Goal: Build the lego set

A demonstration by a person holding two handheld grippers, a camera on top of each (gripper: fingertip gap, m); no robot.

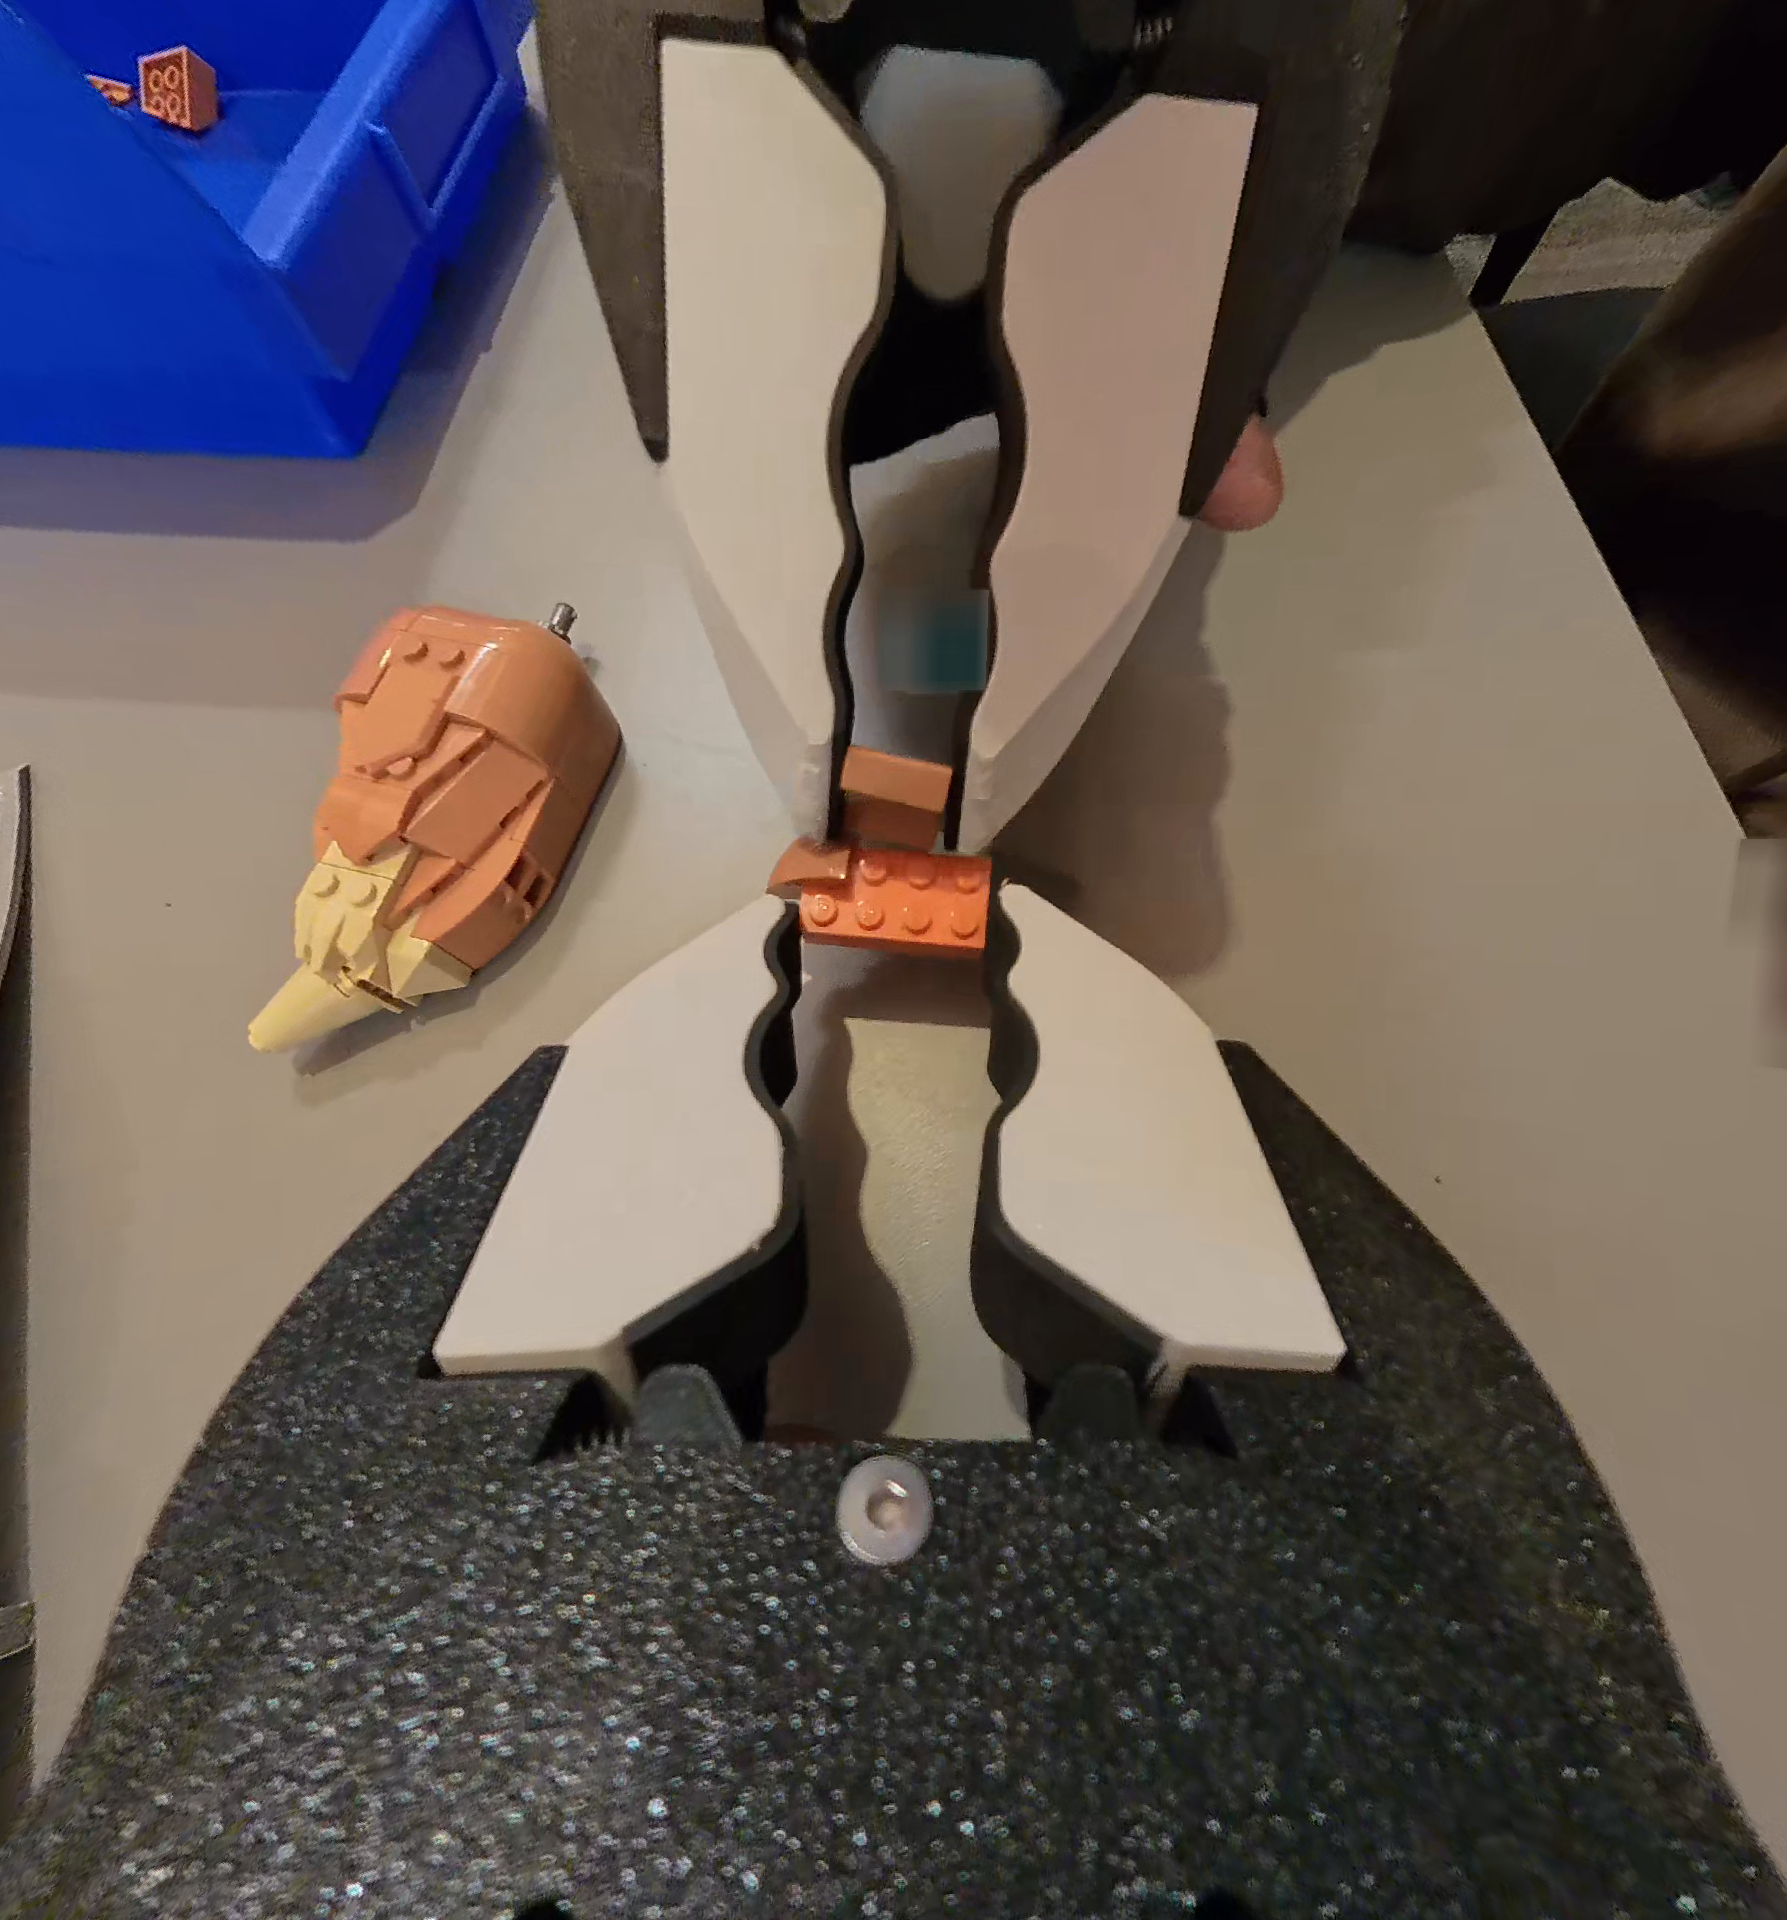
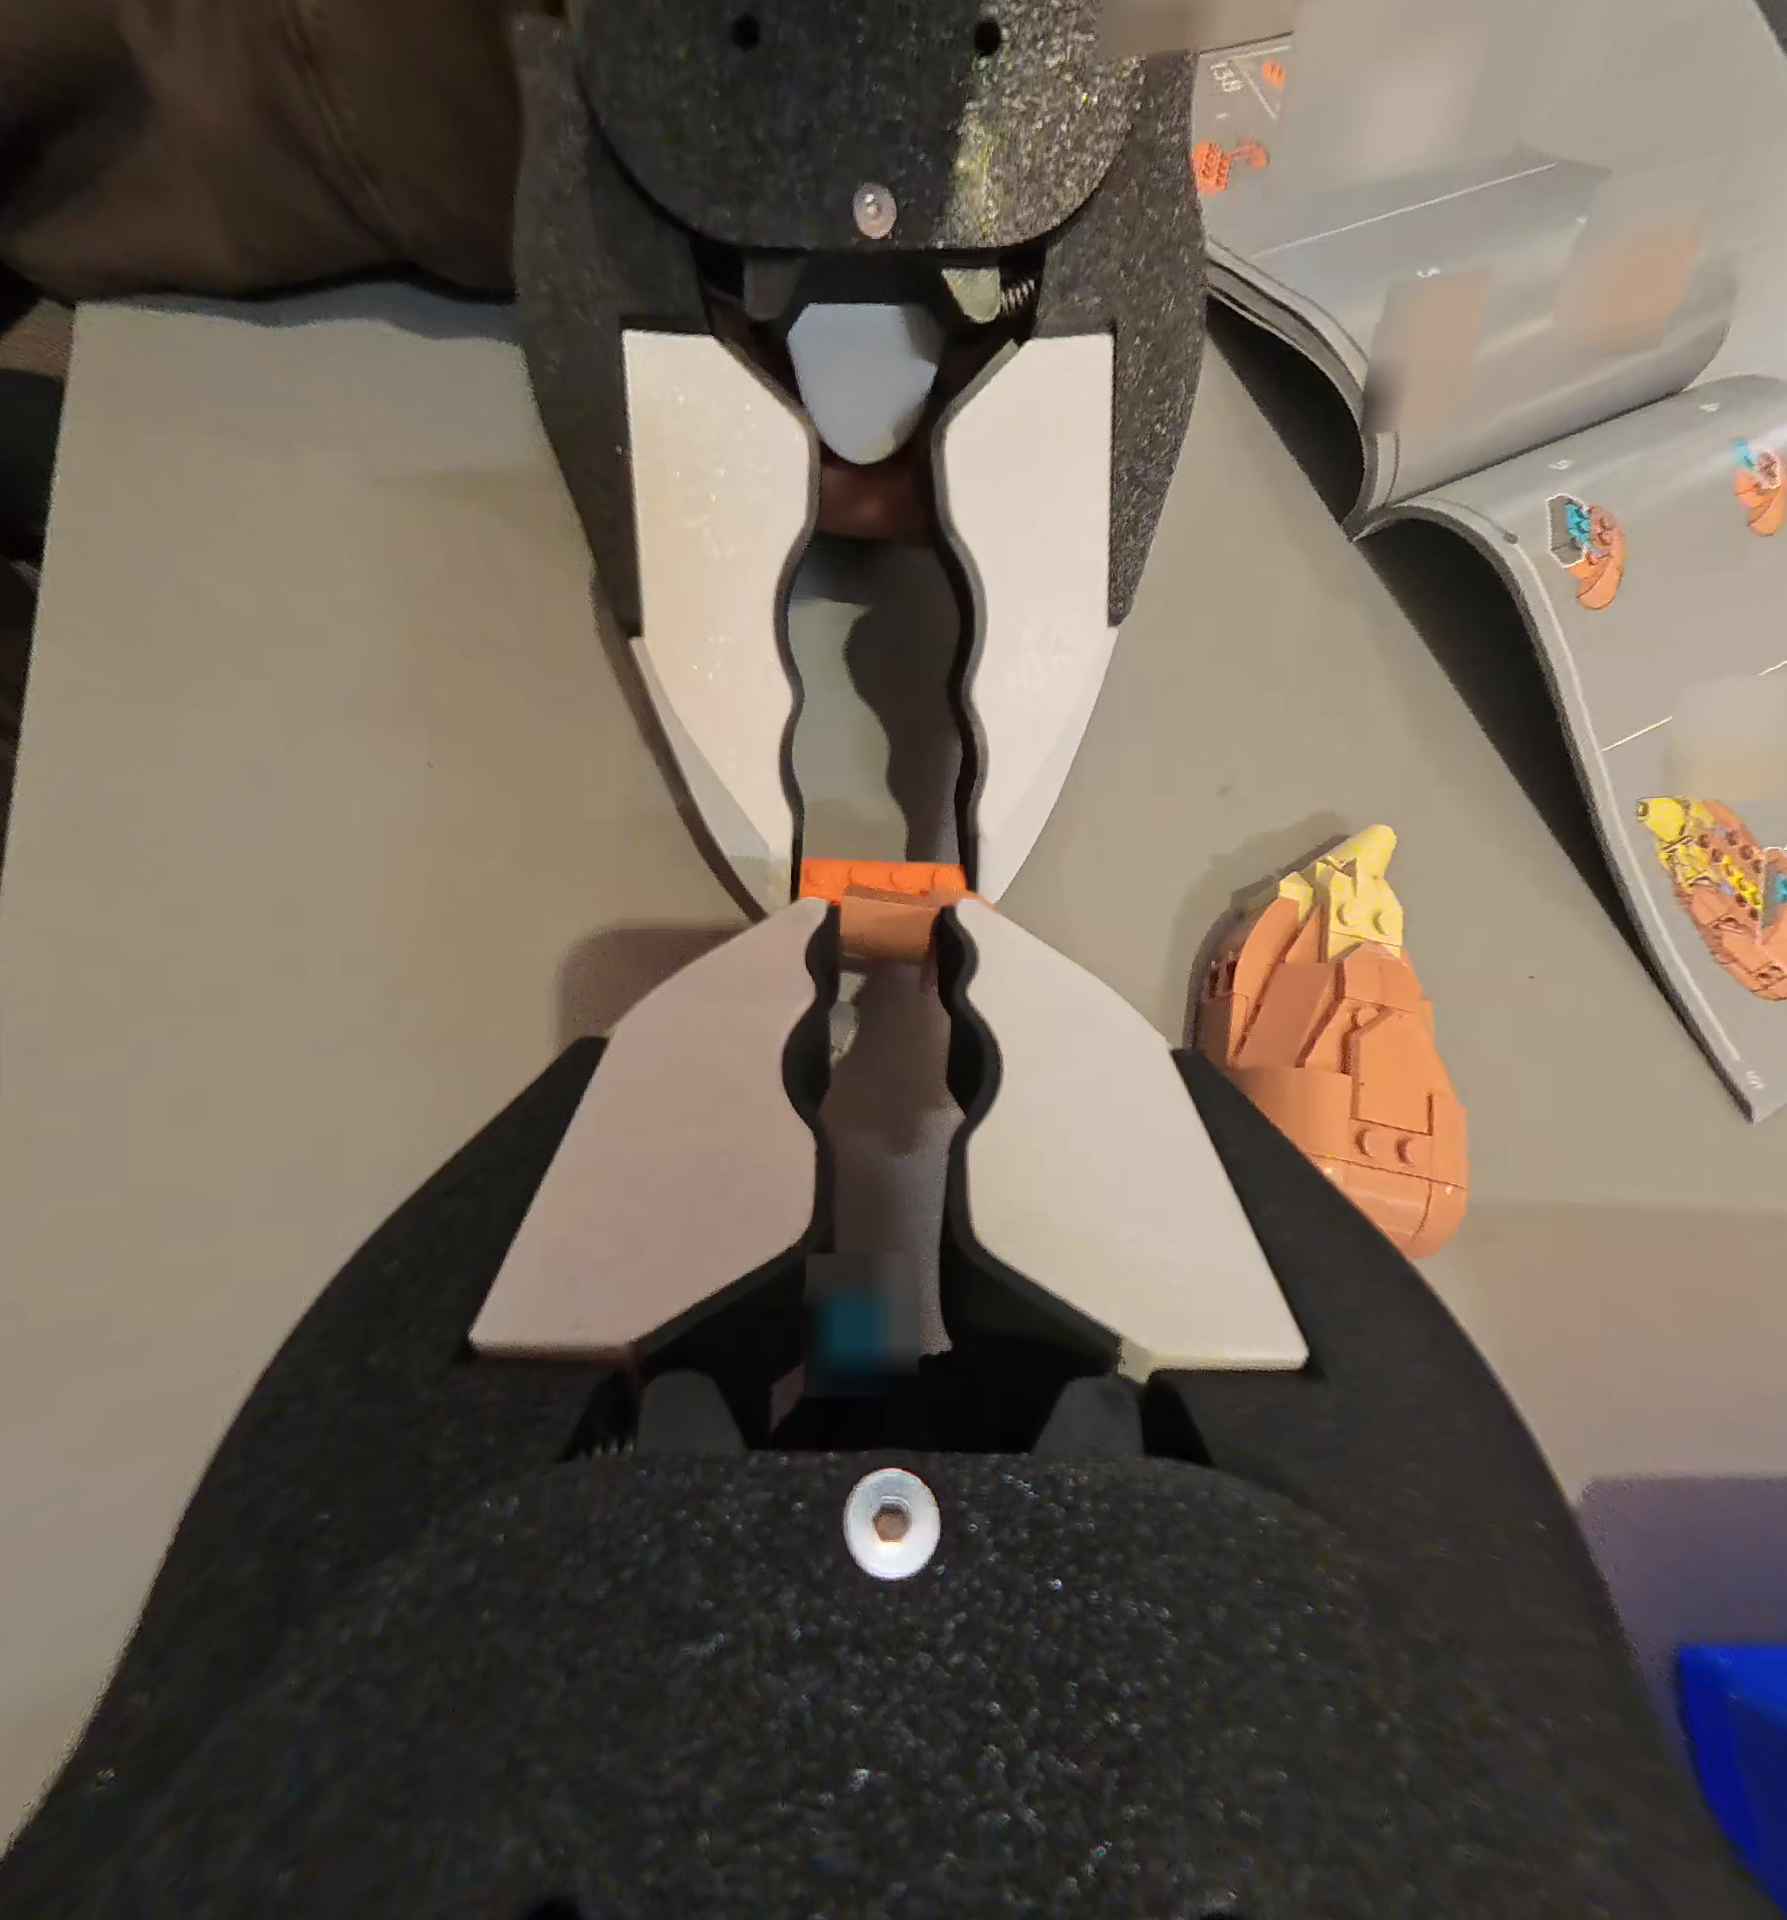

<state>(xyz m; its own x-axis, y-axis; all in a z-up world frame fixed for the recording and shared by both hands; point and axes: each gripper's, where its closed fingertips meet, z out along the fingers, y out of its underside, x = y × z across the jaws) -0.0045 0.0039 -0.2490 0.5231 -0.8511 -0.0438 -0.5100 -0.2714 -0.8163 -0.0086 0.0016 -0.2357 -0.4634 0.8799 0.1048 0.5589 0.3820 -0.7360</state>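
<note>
Both claws meet nose to nose over the grey tabletop [image 1: 1336, 935], right in the middle. The left claw [image 1: 894, 914] is clamped on an orange studded brick [image 1: 894, 909], gripping it by its two short ends, studs facing up. Opposite it, the right claw [image 1: 894, 821] is pinched tight on a small brown piece [image 1: 894, 795], and that piece sits right against the far edge of the orange brick, touching it. From the right claw's own camera it is the same story: the right claw [image 2: 887, 935] squeezing the small brown piece [image 2: 884, 935], with the orange studded brick [image 2: 884, 878] just beyond it between the tips of the left claw [image 2: 884, 883].

Off to one side on the tabletop lies a half-built model [image 1: 442, 810], brown and rounded with a pale yellow pointed end, resting on its side, well apart from the claws. Near it, an open instruction booklet [image 2: 1595, 582] is spread out with its pages curling. At the tabletop's corner stands a blue bin [image 1: 193, 260] with a loose brown brick [image 1: 174, 91] inside. A fingertip [image 1: 1247, 478] shows beside the right claw's body.
</note>
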